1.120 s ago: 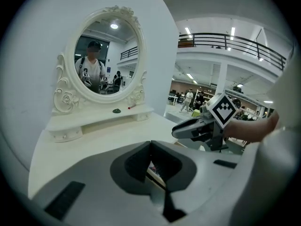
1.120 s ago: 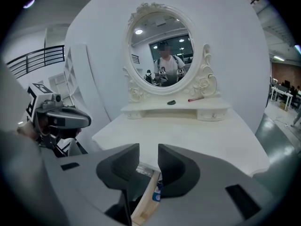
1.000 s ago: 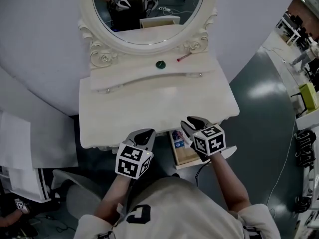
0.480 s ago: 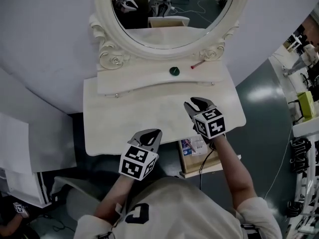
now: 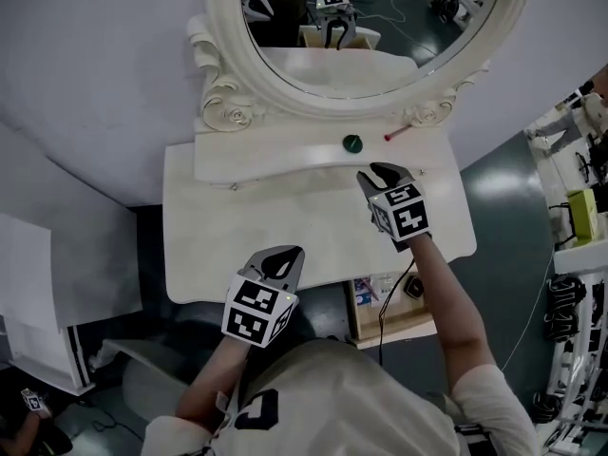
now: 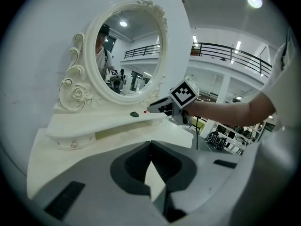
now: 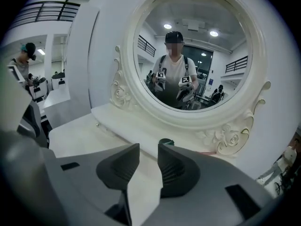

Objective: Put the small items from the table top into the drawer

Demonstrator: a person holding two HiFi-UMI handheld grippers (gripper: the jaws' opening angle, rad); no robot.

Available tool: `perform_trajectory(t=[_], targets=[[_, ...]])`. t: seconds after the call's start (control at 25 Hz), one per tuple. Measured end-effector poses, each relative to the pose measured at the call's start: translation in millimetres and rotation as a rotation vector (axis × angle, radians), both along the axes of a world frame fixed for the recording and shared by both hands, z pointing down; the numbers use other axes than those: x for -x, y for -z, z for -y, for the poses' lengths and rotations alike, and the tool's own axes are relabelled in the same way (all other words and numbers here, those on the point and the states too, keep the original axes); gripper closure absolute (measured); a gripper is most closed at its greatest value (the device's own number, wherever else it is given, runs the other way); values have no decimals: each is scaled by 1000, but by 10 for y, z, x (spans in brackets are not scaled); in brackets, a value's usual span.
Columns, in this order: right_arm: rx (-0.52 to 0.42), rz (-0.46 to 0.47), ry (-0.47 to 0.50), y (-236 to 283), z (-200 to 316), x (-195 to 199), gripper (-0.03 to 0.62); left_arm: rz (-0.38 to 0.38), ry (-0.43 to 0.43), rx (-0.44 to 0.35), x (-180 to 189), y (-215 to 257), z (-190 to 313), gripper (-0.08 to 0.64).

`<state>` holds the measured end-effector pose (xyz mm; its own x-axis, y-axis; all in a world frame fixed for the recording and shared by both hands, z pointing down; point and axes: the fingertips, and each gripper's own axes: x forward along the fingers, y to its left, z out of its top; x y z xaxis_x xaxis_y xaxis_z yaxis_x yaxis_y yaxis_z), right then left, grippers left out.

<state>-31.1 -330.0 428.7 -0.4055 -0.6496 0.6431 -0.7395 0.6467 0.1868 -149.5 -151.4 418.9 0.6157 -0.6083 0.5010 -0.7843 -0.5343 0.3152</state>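
A small green round item [image 5: 352,143] and a thin red stick [image 5: 399,133] lie on the raised back shelf of the white dressing table [image 5: 237,245], under the oval mirror. My right gripper [image 5: 382,172] hovers over the table top just in front of the green item [image 7: 166,141], open, with nothing between its jaws. My left gripper [image 5: 278,260] hangs at the table's front edge, shut and empty, with its tips touching. In the left gripper view the right gripper [image 6: 153,108] points at the green item [image 6: 135,114] and the red stick [image 6: 145,111].
An open wooden drawer [image 5: 399,319] sticks out below the table's front right, holding a blue-and-pink packet [image 5: 367,291] and a dark item [image 5: 413,286]. The mirror frame [image 5: 228,103] rises behind the shelf. A grey chair [image 5: 142,378] stands at the lower left.
My right gripper has moved from above the open drawer across the table top towards the green item on the back shelf. The left gripper stays near the front edge.
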Motion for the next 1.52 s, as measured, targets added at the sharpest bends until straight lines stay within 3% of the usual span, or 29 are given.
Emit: perform_trajectory(t=[0.52,0.96,1.52], targets=[[6,-91,11,-269,596,97,459,-5,17,35,240,-182,244,505],[43,-110,29,-453,924,31,459,-3,4,61,96,-246,353,505],[126,-100,33,-816,1067,97,459,5,46,102,293,-368,294,505]])
